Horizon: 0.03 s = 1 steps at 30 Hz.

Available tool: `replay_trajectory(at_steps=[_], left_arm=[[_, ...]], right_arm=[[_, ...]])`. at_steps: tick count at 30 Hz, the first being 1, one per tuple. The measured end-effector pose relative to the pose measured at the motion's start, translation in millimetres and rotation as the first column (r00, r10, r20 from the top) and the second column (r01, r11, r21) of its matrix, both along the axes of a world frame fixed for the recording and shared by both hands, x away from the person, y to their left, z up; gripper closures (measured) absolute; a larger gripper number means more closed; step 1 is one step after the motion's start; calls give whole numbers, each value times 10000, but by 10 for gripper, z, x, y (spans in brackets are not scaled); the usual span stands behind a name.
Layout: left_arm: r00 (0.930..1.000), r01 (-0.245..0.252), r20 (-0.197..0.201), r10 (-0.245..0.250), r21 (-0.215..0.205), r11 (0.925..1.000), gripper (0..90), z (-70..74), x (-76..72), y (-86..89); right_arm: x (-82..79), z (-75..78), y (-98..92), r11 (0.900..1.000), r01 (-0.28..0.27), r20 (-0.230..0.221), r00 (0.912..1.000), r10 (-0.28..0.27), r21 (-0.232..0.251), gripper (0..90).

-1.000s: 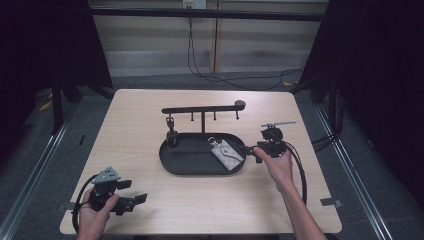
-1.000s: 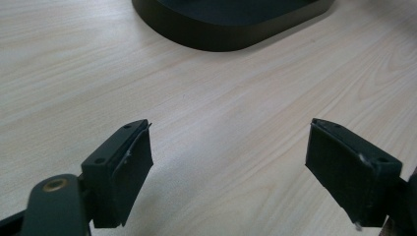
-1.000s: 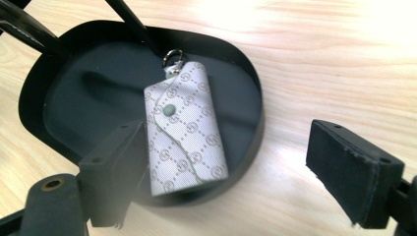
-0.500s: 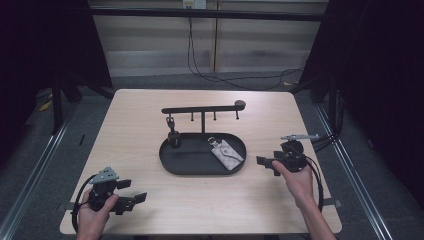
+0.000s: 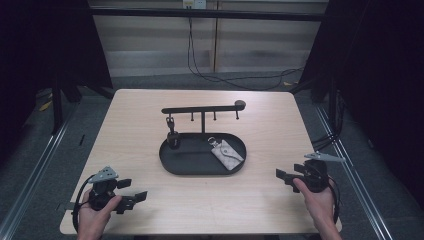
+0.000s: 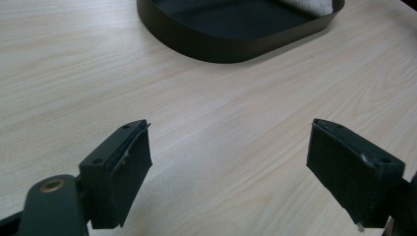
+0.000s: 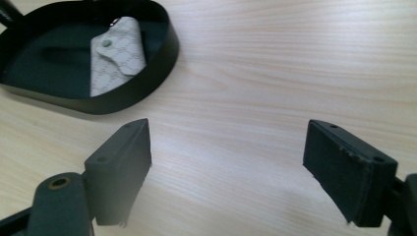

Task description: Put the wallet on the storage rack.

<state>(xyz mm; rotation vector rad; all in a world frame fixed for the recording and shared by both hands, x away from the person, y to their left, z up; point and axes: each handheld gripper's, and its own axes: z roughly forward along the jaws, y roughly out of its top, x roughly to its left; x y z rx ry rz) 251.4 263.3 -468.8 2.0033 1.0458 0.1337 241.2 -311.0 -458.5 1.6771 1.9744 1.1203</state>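
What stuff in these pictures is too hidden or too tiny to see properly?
- Pouch: left gripper view, top edge cuts it off.
- Pouch's lower end: right gripper view, tray wall hides it.
- Small dark thing hanging from the rack: high view, too small to identify.
- Rack's pegs: high view, too small.

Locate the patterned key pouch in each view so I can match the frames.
High view: key pouch lies flat in the right half of the black oval tray, centre of the table.
Left gripper view: a pale corner of it at the top edge, inside the tray's far end.
Right gripper view: upper left, in the tray, snap button facing up.
Shared landmark: the tray's curved black rim.
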Motion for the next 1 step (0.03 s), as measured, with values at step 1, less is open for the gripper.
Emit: replay_trajectory(at_steps=[1], left_arm=[[10000, -9, 6, 9, 37, 10000, 167, -2, -2, -4]], right_arm=[[-8, -33, -14, 9999, 48, -39, 10000, -49, -100, 180]])
